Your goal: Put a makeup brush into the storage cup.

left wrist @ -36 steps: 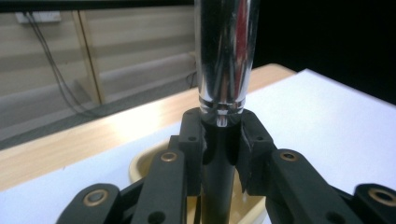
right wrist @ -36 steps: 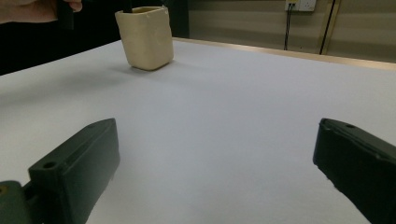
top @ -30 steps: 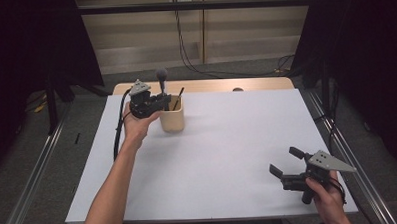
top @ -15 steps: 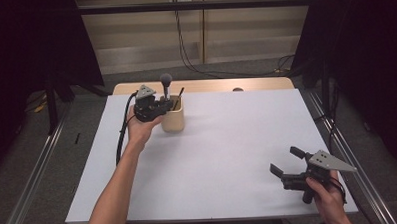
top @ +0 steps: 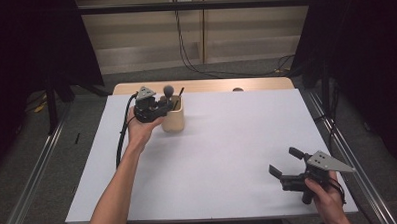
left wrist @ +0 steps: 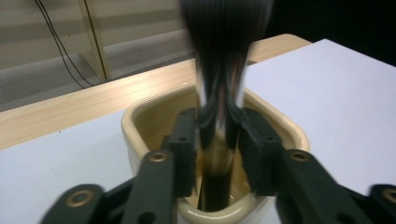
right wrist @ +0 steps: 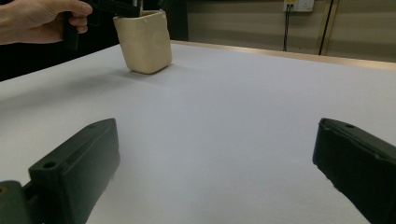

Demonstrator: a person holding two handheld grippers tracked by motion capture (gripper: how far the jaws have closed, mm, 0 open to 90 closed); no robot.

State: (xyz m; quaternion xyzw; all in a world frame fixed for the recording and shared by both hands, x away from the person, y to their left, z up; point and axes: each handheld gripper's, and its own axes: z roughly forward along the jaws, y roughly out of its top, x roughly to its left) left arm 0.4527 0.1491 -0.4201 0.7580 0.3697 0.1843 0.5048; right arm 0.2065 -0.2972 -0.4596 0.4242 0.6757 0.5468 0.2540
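Nearest the person, the right tongs (top: 284, 170) rested low over the white counter (top: 223, 156) at its near right corner, held in the right hand (top: 325, 195). Their jaws stood wide apart with nothing between them; in the right gripper view the two black jaws framed bare counter, one at each bottom corner.

Farther off, toward the far left of the counter, stood a cream cup (top: 172, 118), upright, with a wooden strip of the counter's far edge (top: 255, 84) just behind it. The left hand (top: 139, 128) held the left tongs (top: 167, 100) at the cup's rim, the cable (top: 121, 139) trailing down beside the forearm.

A dark-bristled brush (left wrist: 224, 70) stood upright in the cup, handle down inside it, its rounded head (top: 168, 89) rising above the rim. In the left gripper view the brush was blurred, and its ferrule and handle ran down between the two jaws over the cup's mouth. The jaws of the left tongs had just been opening; they stood close on either side of the brush, a thin gap showing along at least one pad, so they no longer pinched it.

A second thin dark stick (top: 180, 94) leaned out of the cup on its right side.
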